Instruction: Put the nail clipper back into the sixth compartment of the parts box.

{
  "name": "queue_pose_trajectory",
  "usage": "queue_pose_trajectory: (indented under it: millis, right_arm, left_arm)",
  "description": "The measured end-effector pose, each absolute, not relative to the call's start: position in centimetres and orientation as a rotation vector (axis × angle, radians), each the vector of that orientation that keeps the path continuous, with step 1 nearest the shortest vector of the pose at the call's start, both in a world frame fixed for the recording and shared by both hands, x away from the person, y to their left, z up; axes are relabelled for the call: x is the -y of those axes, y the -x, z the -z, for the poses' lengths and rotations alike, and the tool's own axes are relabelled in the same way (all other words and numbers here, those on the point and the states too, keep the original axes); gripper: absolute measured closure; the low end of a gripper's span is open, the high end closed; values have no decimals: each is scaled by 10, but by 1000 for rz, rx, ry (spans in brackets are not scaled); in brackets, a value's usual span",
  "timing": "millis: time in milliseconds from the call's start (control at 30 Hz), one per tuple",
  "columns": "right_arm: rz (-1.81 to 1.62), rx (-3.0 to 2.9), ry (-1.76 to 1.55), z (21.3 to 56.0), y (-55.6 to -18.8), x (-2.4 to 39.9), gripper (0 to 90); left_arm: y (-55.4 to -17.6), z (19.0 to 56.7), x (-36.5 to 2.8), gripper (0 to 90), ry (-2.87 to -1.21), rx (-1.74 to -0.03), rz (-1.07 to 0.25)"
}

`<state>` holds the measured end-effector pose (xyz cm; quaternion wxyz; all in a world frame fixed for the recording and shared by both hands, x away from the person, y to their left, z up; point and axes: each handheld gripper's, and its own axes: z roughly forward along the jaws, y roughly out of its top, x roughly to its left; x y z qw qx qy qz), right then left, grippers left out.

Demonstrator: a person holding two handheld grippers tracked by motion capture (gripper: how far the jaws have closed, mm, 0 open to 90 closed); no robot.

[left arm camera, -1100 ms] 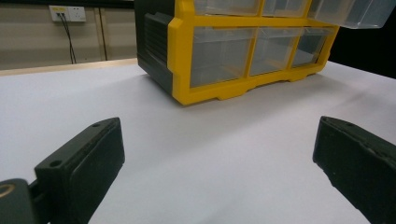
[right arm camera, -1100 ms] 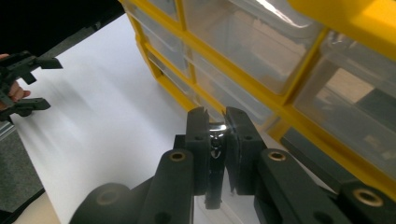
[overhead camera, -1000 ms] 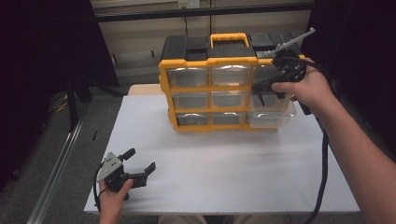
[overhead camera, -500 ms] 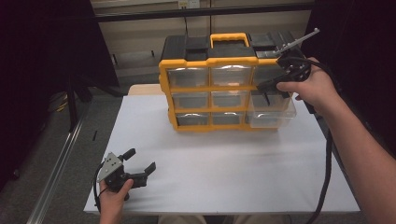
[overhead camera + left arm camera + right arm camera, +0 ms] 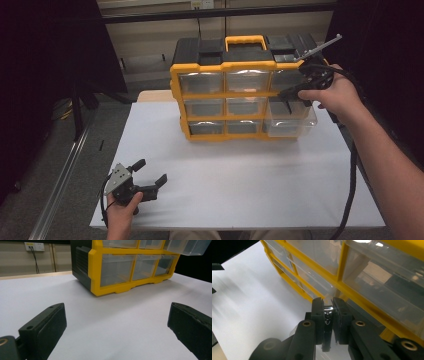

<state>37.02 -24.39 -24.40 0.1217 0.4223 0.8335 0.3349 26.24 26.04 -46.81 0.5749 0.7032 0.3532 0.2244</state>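
— While the yellow-and-black drawer organizer (image 5: 235, 92) stands at the white table's (image 5: 240, 185) far edge, what does the right gripper (image 5: 292, 95) hold?

— Its jaws clamp the pulled-out clear drawer's (image 5: 292, 120) front lip. The left gripper (image 5: 150, 172) rests spread wide, near-left.

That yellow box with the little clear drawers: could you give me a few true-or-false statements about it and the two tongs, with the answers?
1. The yellow drawer cabinet stands on the white table. True.
2. All its drawers are pushed in. False: the clear drawer at the right side sticks out toward the person.
3. The left tongs are clamped on a drawer. False: they rest open near the table's front edge, well apart from the cabinet.
4. The right tongs are closed on something small and shiny. True.
5. The cabinet has a yellow carry handle on top. True.
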Motion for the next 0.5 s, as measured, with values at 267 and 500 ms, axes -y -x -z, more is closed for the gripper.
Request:
queue_pose_trajectory:
  millis: [267,500]
  right_arm:
    - [-955,-2438,-1219,249,-371,247,806]
    - [-959,-2430,-1226,254,-374,249,805]
  left_arm:
    - [-262,468,-258,22,-1649,-825,-517]
    - [-262,469,-259,22,-1648,-827,-515]
